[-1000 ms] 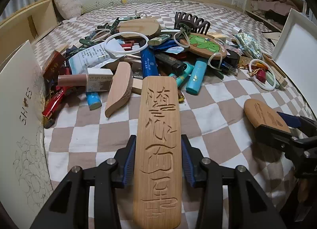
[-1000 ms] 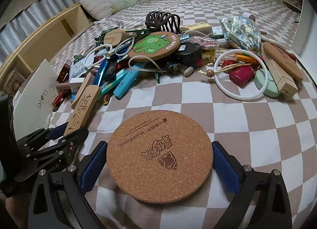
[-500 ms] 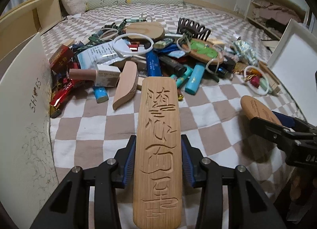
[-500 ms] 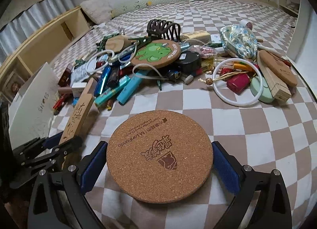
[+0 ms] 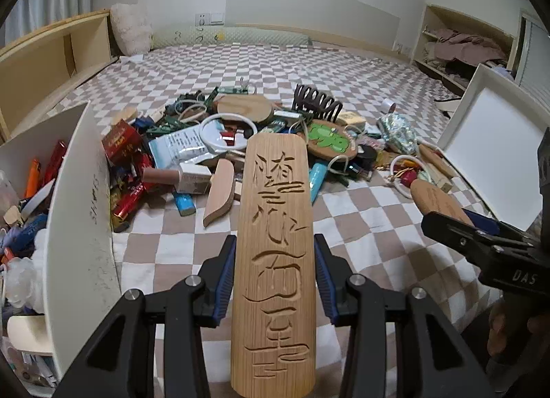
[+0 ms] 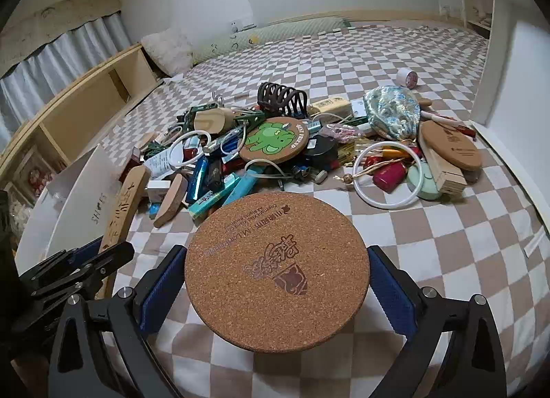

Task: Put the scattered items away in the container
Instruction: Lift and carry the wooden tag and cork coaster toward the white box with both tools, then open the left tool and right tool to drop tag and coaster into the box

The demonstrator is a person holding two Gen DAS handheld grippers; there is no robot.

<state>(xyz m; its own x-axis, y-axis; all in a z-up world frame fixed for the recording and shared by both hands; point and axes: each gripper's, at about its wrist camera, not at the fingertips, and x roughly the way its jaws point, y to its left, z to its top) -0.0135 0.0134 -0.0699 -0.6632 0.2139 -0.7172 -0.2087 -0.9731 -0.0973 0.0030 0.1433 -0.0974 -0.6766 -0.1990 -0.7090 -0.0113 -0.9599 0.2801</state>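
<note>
Both grippers have risen since the earlier frames, so the pile sits lower and the far wall shows. My left gripper (image 5: 274, 274) clamps the plank (image 5: 275, 246) by its long edges, carved face up, so it stays flat and can't twist. My right gripper (image 6: 276, 276) pinches the cork disc (image 6: 277, 270) across its full width, jaws wide. Grainy cork should grip well; smooth wood may slip. At lower left of the left view stands the box (image 5: 82, 212), white card, half full, beside the pile (image 5: 247, 136) on the checked bedspread (image 6: 447, 253).
</note>
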